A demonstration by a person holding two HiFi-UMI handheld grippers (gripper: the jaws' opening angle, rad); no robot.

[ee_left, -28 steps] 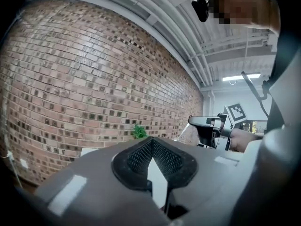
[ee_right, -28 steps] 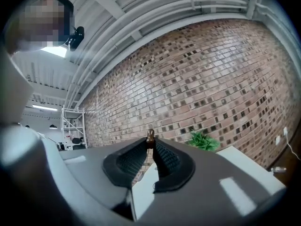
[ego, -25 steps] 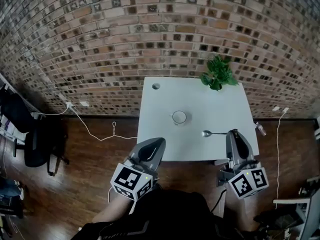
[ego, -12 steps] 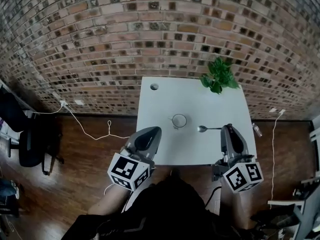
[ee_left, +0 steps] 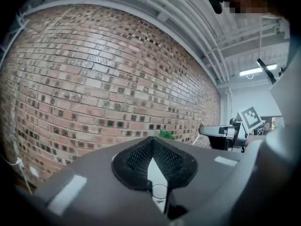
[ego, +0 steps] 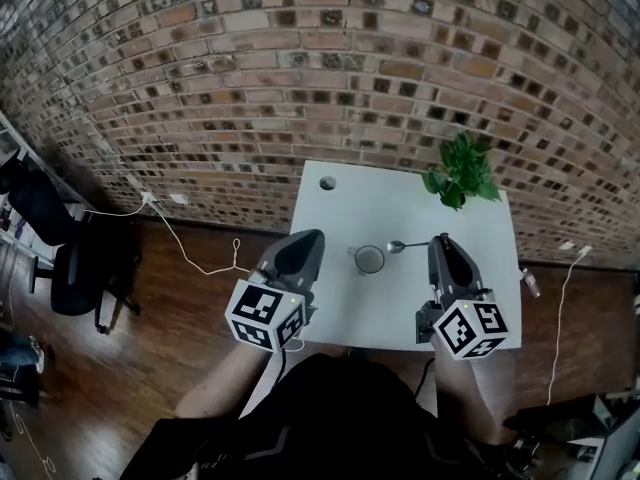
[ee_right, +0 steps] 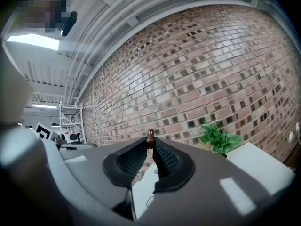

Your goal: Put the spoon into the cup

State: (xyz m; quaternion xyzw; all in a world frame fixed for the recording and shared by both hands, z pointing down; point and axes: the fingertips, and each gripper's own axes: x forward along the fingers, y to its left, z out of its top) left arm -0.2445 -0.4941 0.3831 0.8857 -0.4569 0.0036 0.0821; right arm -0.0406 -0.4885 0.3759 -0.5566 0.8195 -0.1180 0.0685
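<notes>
The right hand-held gripper [ego: 441, 240] is pinching the slim silver metal spoon [ego: 405, 245] by its handle. The spoon's long axis is running left-right, with its bowl pointing left, just beside the small pale round cup [ego: 369, 259] on the white tabletop [ego: 400, 193]. The left hand-held gripper [ego: 310, 236] is keeping its jaws pressed together, empty.

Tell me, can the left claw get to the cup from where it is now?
Probably yes. The cup stands on the white table beside the left claw, with only bare tabletop between them. The spoon, held in the right claw, is on the cup's other side.
</notes>
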